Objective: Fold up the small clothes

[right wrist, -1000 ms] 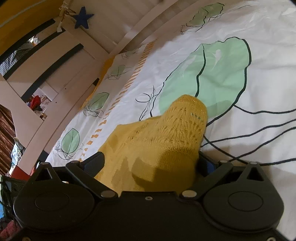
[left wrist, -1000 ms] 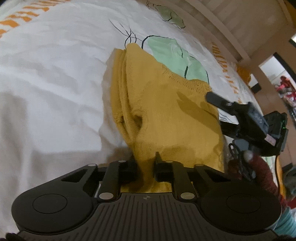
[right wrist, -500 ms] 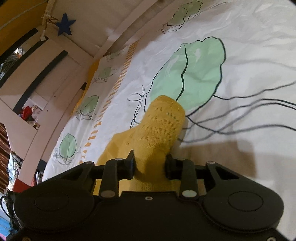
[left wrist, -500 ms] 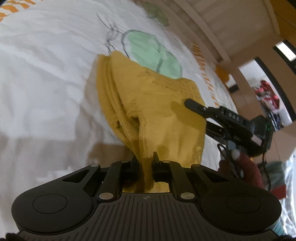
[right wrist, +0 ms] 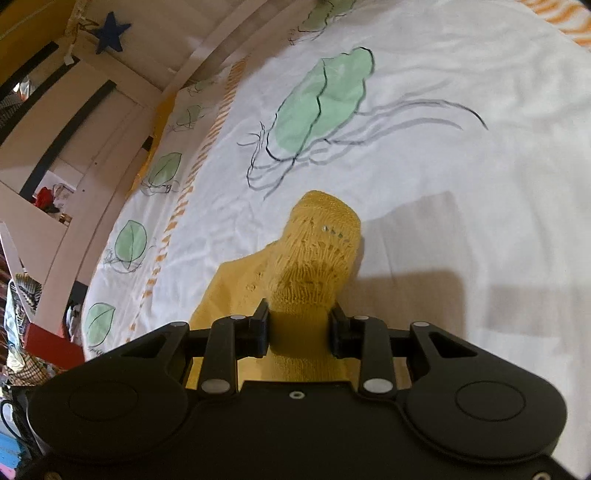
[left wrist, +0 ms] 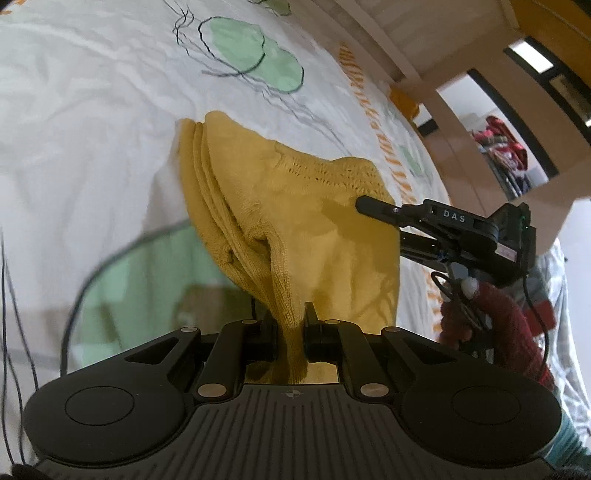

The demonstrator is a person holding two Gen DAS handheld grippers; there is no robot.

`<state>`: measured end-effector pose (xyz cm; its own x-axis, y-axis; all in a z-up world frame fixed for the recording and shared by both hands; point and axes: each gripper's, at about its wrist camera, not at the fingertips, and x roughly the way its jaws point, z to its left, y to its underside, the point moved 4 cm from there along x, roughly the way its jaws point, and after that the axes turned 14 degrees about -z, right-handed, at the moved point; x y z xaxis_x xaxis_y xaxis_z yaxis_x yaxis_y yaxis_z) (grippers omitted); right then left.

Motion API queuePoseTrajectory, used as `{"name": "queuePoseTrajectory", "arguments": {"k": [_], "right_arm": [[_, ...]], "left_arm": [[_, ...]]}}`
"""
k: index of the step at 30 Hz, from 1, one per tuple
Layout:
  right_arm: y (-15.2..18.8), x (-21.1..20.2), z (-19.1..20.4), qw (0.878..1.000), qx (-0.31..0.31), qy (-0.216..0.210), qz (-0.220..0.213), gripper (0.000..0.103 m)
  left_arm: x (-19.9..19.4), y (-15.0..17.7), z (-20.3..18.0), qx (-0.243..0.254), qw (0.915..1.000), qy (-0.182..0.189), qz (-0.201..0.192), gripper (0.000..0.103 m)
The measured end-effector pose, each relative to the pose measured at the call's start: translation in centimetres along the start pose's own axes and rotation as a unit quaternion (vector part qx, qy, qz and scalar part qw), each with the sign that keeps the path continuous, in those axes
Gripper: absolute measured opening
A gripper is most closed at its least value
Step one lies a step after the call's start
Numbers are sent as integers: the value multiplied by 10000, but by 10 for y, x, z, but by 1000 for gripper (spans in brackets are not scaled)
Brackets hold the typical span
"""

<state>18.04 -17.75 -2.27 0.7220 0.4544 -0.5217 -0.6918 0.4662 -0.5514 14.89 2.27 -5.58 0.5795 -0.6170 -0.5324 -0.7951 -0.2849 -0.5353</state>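
A mustard-yellow knitted garment (left wrist: 295,206) hangs bunched between both grippers above the bed sheet (left wrist: 92,110). My left gripper (left wrist: 291,314) is shut on a narrow fold of its edge, and ribbed layers drape down to the left. In the right wrist view my right gripper (right wrist: 299,314) is shut on a thick wad of the lacy knit part (right wrist: 317,236), pads pressing both sides. From the left wrist view one of the right gripper's fingers (left wrist: 380,208) lies across the garment's right side. A red sleeve (left wrist: 509,317) holds that gripper.
The white sheet (right wrist: 443,147) carries green leaf prints (right wrist: 321,103) and orange stripes. A pale wooden bed rail (left wrist: 369,33) runs along the far side, with shelves of clothes (left wrist: 502,144) beyond. A blue star (right wrist: 110,35) hangs on the wooden frame.
The right gripper's jaws went from wide apart to closed on the knit wad. Both grippers drew back across the sheet and rose, lifting the garment with them.
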Motion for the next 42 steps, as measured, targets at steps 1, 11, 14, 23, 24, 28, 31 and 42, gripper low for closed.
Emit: {"name": "queuePoseTrajectory", "arguments": {"k": [1,11,14,23,24,28,31,42], "right_arm": [[5,-6,-1,10000,21,9,-6,42],[25,-48,-17,9957,-267,490,-733,58],[27,-64,-14,9915,-575,565,-1021,58],[39,-85,39,9595,-2148,242,-1806,62],[41,-83,45,9567,-2275,174,-1809,62],[50,-71,57,9545,-2481,45,-1653,62],[54,-64,58,9571,-2437,13,-1570,62],[62,-40,43,9707,-2120,152,-1121,61]], "left_arm": [[-1,5,0,21,10000,-26,9,11],[-6,38,13,408,9934,-1067,-99,18],[-13,41,8,668,9902,-1195,-290,20],[-47,28,-38,1967,9616,-1218,-1474,23],[-46,26,-39,2007,9604,-1224,-1493,23],[-27,3,-51,2180,9554,-1273,-1531,25],[-9,-12,-53,2329,9496,-1395,-1569,25],[31,-8,5,974,9723,-1607,-1394,25]]}}
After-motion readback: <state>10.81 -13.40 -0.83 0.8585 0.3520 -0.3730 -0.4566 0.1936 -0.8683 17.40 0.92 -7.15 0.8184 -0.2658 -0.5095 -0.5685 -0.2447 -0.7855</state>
